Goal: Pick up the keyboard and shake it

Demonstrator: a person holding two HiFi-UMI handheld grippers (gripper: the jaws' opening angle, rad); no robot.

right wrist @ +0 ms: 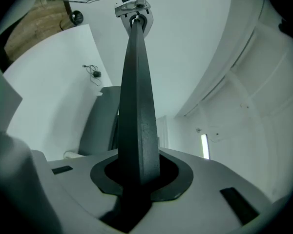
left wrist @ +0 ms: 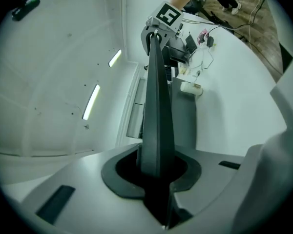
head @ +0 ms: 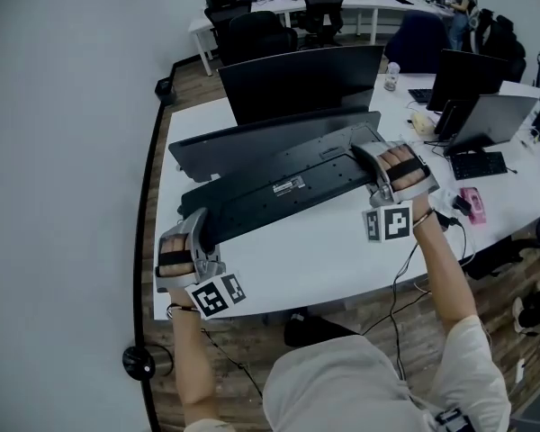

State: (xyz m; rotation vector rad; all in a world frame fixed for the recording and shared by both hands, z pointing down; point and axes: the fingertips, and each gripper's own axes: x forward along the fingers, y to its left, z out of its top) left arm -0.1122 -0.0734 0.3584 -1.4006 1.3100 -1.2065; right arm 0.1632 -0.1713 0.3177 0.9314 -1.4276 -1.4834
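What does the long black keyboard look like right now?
The long black plastic keyboard is held above the white desk, tipped so that its flat underside, with a small pale label, faces the head view. The left gripper clamps one end and the right gripper clamps the other.

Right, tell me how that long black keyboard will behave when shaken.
The long black plastic keyboard looks stiff: it spans straight between the left gripper and right gripper, no sag. Its slim profile suggests light weight. Gripped only at narrow ends, it might slip.
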